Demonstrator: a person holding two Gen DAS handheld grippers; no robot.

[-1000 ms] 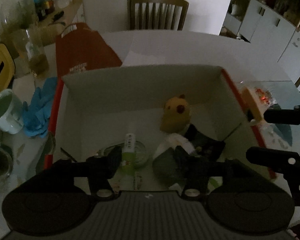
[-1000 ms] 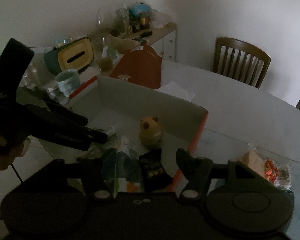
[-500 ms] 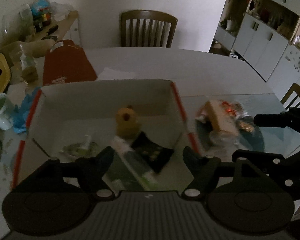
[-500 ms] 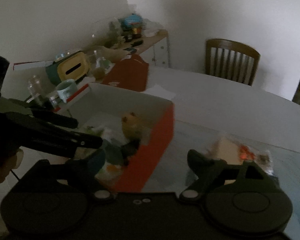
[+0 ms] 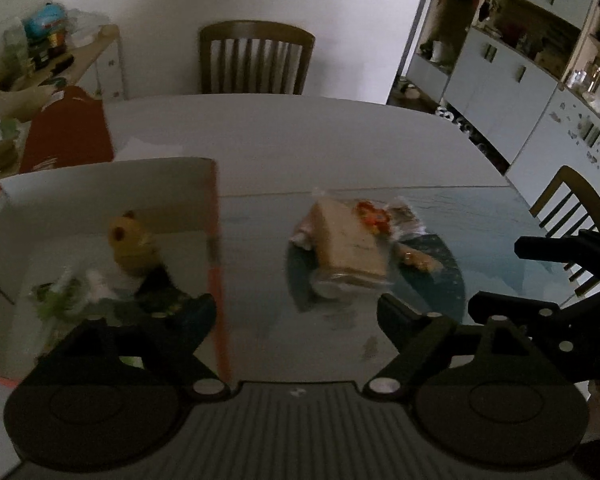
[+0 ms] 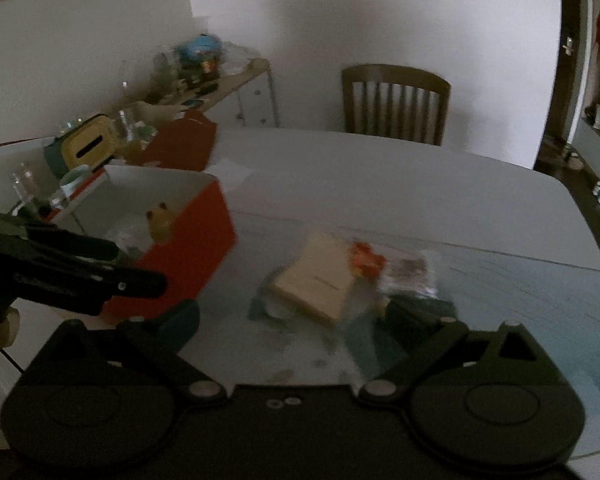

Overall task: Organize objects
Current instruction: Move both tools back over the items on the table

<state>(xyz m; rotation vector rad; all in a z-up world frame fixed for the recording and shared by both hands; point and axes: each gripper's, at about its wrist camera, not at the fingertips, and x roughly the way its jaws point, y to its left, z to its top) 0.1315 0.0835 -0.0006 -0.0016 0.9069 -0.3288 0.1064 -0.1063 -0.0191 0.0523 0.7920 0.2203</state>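
- Left wrist view: swung right since the earlier frames, off the box (image 5: 100, 188) interior and toward the pile of packets (image 5: 352, 244) on the desk (image 5: 300, 136).
- Left tongs (image 5: 296, 312) spread wide, nothing between the fingers, hovering above bare desk between box and pile.
- Box at left: yellow plush toy (image 5: 130, 240), a dark packet (image 5: 160, 292) and some greenish wrappers already inside, blurred.
- Pile well right of the box wall: tan boxy packet on top, orange-red snack bag (image 5: 370, 212) and clear wrappers beside it. Right tongs' black fingers (image 5: 548, 248) enter at the right edge.
- Right wrist view: also shifted right since before; box (image 6: 188, 240) now at left, pile (image 6: 324, 280) dead ahead.
- Right tongs (image 6: 292, 316) spread, empty, just short of the pile, tan packet (image 6: 316, 280) roughly centred between the fingers. Left tongs' dark arm (image 6: 80, 276) crosses at left near the box.
- Step, as judged: reaching for the next item; several stowed, pile still outside.
- Next move likely needs: advance and lower right tongs over the tan packet, close across its narrower side, lift clear of loose wrappers, carry left over the box wall. Slippery film may drag neighbours along.
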